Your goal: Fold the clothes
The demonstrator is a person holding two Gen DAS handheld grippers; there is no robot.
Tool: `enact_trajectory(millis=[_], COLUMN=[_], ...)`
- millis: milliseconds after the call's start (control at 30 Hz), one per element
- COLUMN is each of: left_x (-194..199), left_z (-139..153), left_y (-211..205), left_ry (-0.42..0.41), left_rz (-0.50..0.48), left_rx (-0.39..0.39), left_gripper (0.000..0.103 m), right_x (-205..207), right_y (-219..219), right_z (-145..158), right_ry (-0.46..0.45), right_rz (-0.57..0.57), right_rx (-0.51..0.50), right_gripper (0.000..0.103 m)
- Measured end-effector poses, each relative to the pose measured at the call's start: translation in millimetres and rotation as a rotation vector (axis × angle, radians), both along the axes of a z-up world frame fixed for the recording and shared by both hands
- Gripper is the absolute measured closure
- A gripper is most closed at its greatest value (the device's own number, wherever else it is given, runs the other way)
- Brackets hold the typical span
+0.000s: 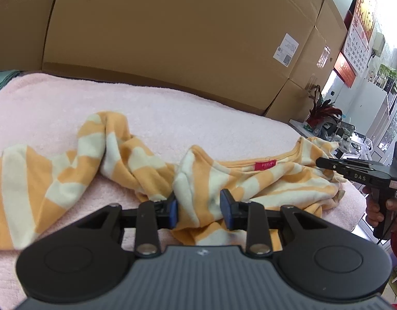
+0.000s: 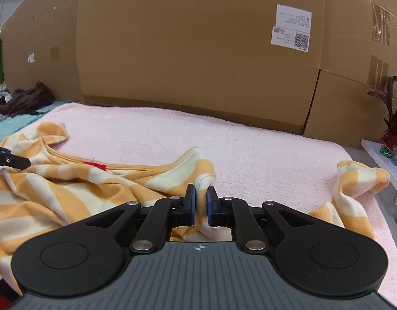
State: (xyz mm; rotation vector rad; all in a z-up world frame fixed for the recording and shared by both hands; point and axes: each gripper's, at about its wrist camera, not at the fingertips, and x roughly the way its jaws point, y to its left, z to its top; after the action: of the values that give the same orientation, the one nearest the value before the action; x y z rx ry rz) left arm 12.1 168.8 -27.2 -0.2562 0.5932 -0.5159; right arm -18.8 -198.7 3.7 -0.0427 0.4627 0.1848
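Right gripper (image 2: 200, 202): jaws nearly closed, pinching a fold of the striped shirt (image 2: 69, 188) by the collar edge, low in the frame's centre; probably to pull that shoulder out flat.
Left gripper (image 1: 198, 210): jaws partly apart, a ridge of the shirt between the pads (image 1: 174, 210); whether they press it I cannot tell.
Shirt: crumpled, orange and cream, spread across the pink towel (image 2: 250, 144), red label (image 2: 94, 165) up at the neckline.
Behind: cardboard boxes (image 2: 198, 51) fill the upper frame.
Progress: likely spreading before folding.

Bare pink towel (image 2: 250, 149) lies open beyond the striped shirt (image 2: 69, 193); cardboard boxes (image 2: 198, 51) wall off the back.
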Motion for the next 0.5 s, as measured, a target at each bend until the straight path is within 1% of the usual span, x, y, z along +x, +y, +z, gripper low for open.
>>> enact_trajectory(millis=[33, 67, 100, 167, 233, 400, 433, 467, 500], left_x=[2, 4, 6, 9, 11, 17, 18, 18, 19], left_z=[-1, -1, -1, 0, 0, -3, -3, -3, -2], left_y=[0, 1, 1, 1, 1, 2, 2, 2, 2], left_ry=[0.004, 0.008, 0.009, 0.006, 0.004, 0.023, 0.025, 0.026, 0.027], left_rz=[0.004, 0.008, 0.013, 0.022, 0.029, 0.030, 0.028, 0.025, 0.022], left_rx=[-0.007, -0.012, -0.016, -0.024, -0.035, -0.060, -0.061, -0.060, -0.059], left_gripper=[0.078, 0.083, 0.086, 0.097, 0.097, 0.097, 0.097, 0.094, 0.092], right_x=[-2, -1, 2, 6, 10, 23, 28, 32, 38], right_y=[-3, -3, -2, 4, 8, 15, 12, 9, 4], right_z=[-1, -4, -7, -12, -10, -6, -5, -3, -1], right_ry=[0.007, 0.026, 0.040, 0.043, 0.044, 0.065, 0.077, 0.095, 0.119], right_rz=[-0.002, -0.009, -0.019, -0.024, -0.019, 0.010, 0.010, 0.012, 0.012], right_rx=[0.030, 0.037, 0.020, -0.021, -0.034, -0.073, -0.054, -0.024, 0.014], right_gripper=[0.093, 0.093, 0.093, 0.091, 0.084, 0.074, 0.070, 0.066, 0.058])
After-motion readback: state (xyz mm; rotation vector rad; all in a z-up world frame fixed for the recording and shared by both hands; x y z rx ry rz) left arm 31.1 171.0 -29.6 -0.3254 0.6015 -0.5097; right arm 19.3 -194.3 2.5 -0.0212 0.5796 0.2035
